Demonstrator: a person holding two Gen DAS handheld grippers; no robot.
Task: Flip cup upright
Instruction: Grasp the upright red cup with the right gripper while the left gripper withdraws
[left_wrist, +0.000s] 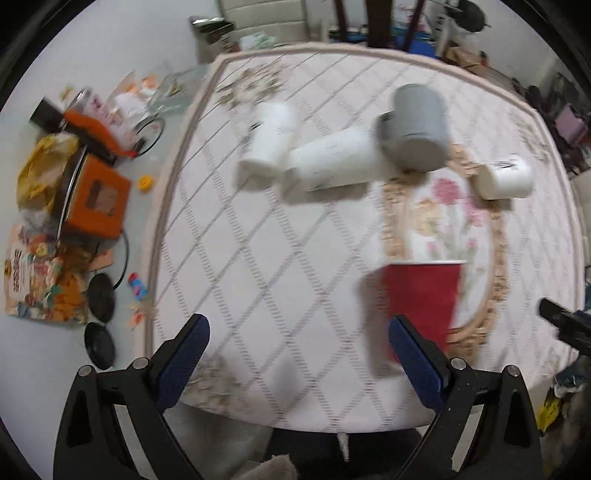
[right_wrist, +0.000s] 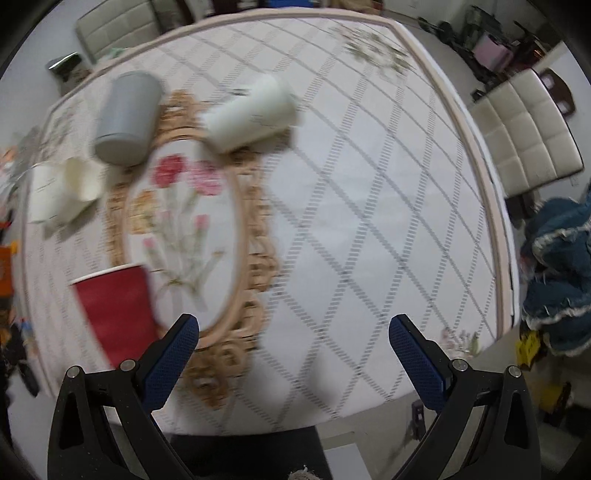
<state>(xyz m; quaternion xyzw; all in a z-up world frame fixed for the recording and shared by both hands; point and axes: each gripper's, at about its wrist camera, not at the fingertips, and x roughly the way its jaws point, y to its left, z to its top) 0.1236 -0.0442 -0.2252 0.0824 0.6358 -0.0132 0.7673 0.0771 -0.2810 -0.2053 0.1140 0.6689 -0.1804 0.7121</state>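
Red cup (left_wrist: 421, 299) near spread jaws

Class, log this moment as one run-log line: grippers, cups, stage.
left hand-held gripper open | right hand-held gripper open | red paper cup upright | grey cylindrical cup unheld on patterned tablecloth | stage: nothing grasped

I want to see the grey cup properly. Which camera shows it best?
The left wrist view: the grey cup sits near the middle, lying tipped, with its side handle showing. In the right wrist view the grey cup is off toward the left edge, more blurred, and no handle shows.
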